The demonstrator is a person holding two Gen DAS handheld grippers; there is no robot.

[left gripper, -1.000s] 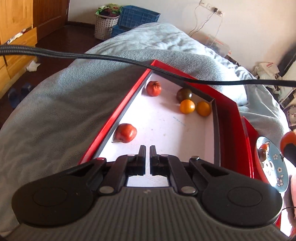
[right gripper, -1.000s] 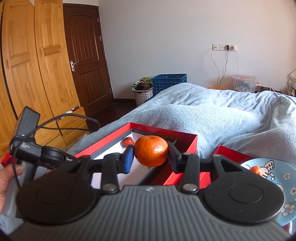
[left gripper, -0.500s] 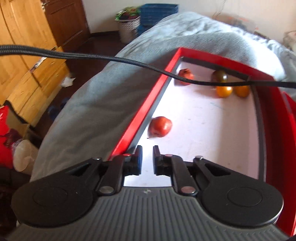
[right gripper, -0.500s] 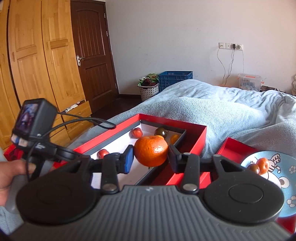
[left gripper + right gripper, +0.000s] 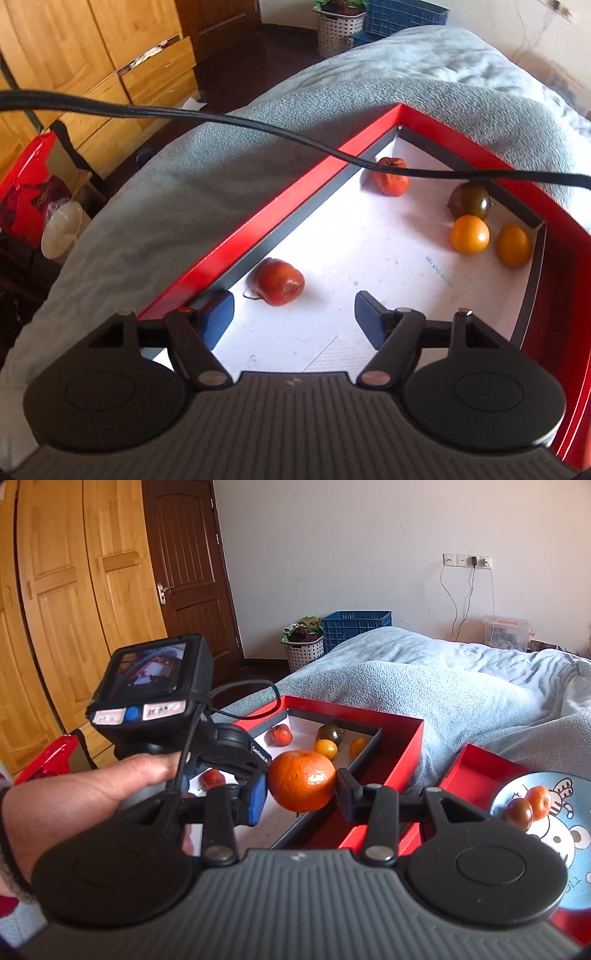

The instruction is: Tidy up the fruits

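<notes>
A red box (image 5: 266, 218) with a white floor lies on the bed. In it are a near red fruit (image 5: 279, 281), a far red fruit (image 5: 390, 176), a dark green tomato (image 5: 471, 200) and two orange fruits (image 5: 469, 234). My left gripper (image 5: 293, 317) is open just short of the near red fruit. My right gripper (image 5: 301, 794) is shut on an orange mandarin (image 5: 302, 780), held above the box's near right edge (image 5: 402, 753). A blue plate (image 5: 554, 845) at the right holds a small mandarin and a dark tomato.
A black cable (image 5: 221, 122) crosses the left wrist view. The box sits on a grey blanket (image 5: 166, 177) near the bed's left edge. A second red box (image 5: 476, 771) lies under the plate. My left gripper's camera unit (image 5: 151, 686) and hand fill the left.
My left gripper has opened wide and come closer to the near red fruit. My right gripper, still holding the mandarin, has shifted so that the left hand and gripper loom larger.
</notes>
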